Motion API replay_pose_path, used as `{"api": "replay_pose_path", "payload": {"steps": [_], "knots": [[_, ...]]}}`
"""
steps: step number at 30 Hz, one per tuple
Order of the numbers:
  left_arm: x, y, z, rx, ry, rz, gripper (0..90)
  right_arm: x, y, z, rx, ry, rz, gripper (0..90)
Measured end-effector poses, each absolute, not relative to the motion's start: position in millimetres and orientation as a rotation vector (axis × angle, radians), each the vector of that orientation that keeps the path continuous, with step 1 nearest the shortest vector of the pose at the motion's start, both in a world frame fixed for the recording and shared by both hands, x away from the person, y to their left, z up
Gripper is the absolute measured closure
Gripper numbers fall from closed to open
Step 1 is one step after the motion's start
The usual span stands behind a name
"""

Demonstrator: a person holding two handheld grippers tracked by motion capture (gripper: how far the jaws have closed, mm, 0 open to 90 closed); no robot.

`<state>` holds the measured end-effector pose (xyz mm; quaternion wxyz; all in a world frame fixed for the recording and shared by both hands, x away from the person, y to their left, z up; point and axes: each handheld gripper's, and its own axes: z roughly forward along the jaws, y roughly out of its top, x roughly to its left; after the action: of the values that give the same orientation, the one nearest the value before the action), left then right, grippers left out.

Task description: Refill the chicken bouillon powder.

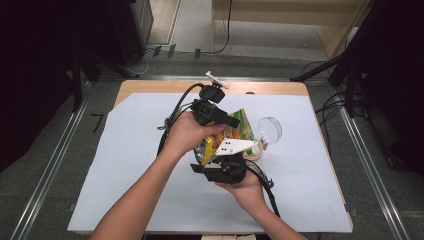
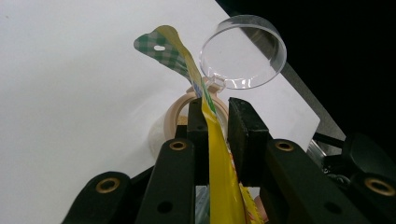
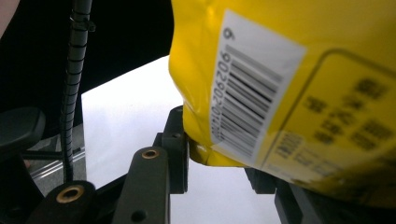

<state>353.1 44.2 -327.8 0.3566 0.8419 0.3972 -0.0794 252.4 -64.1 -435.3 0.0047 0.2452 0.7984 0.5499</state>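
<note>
We hold the yellow bag up off the white sheet, just left of the clear lid. On its left our left gripper has closed its jaws on the bag's top seam, seemingly for pulling it open. To the right, our right gripper comes up from below, palm up; whether it pinches the bottom corner, we cannot tell.

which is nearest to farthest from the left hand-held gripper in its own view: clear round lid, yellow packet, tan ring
1. yellow packet, pinched between the jaws of the left hand-held gripper.
2. tan ring, just beyond the jaws.
3. clear round lid, farther off, upper right.
</note>
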Motion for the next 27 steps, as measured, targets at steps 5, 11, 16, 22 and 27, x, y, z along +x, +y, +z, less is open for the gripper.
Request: {"api": "replay_pose_path", "payload": {"steps": [5,11,16,22,27], "knots": [[353.7,44.1,-327.6,2.177,1.022,-0.204,79.8,252.1,-64.3,-434.8,0.773,2.500,1.726,67.1],[353.8,44.2,-327.3,2.180,1.025,-0.206,79.5,252.0,-64.0,-434.5,0.772,2.500,1.731,67.1],[353.6,43.9,-327.2,2.179,1.021,-0.204,79.4,251.9,-64.1,-434.4,0.773,2.499,1.731,67.0],[353.9,43.9,-327.4,2.179,1.021,-0.206,79.4,252.0,-64.1,-434.6,0.773,2.498,1.729,67.0],[353.6,43.9,-327.2,2.180,1.020,-0.207,79.5,251.6,-64.0,-434.3,0.773,2.499,1.727,67.1]]}}
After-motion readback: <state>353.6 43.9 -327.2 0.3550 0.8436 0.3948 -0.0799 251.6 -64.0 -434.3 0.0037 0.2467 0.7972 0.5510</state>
